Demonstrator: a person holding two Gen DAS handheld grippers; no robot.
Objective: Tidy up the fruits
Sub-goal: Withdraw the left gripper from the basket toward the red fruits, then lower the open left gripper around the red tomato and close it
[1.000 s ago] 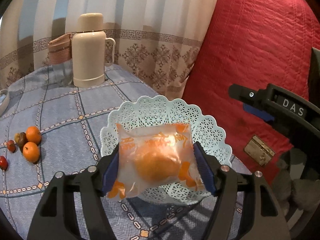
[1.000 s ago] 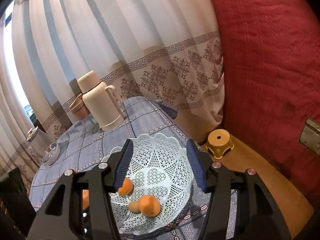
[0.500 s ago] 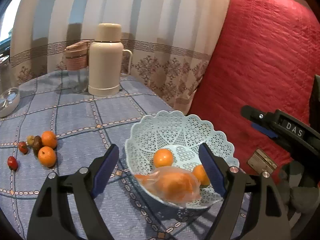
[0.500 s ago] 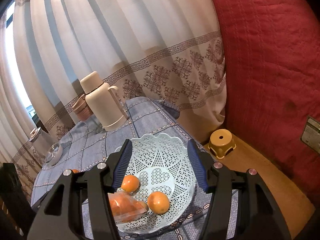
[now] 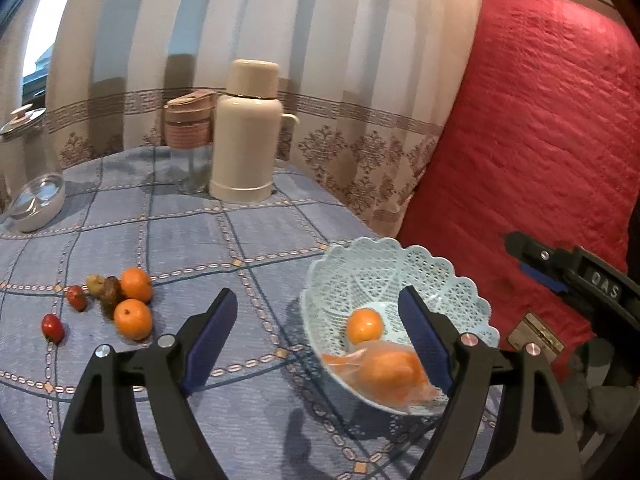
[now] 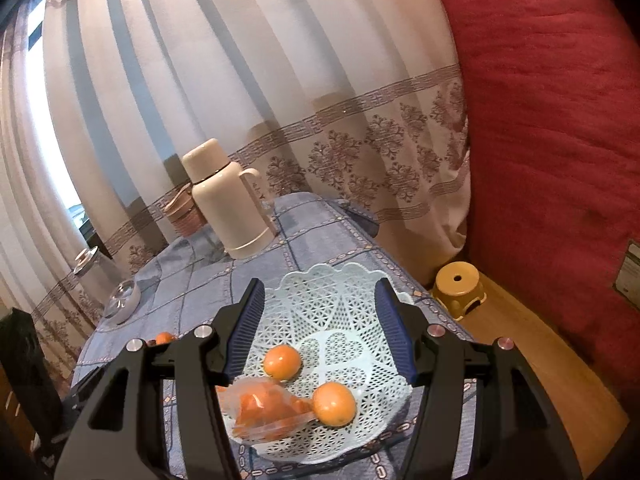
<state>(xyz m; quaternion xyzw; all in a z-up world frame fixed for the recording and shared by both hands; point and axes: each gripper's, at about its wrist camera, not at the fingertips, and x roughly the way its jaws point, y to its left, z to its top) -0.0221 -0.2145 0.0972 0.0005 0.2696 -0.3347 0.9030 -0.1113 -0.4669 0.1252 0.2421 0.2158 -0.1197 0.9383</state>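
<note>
A pale blue lattice basket (image 5: 436, 276) (image 6: 360, 312) stands near the table's right edge. It holds a bagged orange (image 5: 390, 372) (image 6: 268, 408) and loose oranges (image 5: 364, 325) (image 6: 282, 361) (image 6: 334, 403). Two more oranges (image 5: 133, 319) (image 5: 136, 283) lie on the cloth at left with small red fruits (image 5: 53, 327) and a brownish one (image 5: 105, 289). My left gripper (image 5: 316, 336) is open and empty, above the table left of the basket. My right gripper (image 6: 320, 328) is open and empty above the basket; it also shows in the left wrist view (image 5: 576, 276).
A cream thermos (image 5: 248, 132) (image 6: 228, 200) and a pink-lidded glass jar (image 5: 190, 144) stand at the back of the blue checked tablecloth (image 5: 180, 236). A glass lid (image 5: 38, 200) lies at far left. A red quilted surface (image 5: 552, 128) and a yellow stool (image 6: 460, 288) are right of the table.
My left gripper opened and let the bagged orange drop into the basket, then drew back and swung left. My right gripper stayed open over the basket.
</note>
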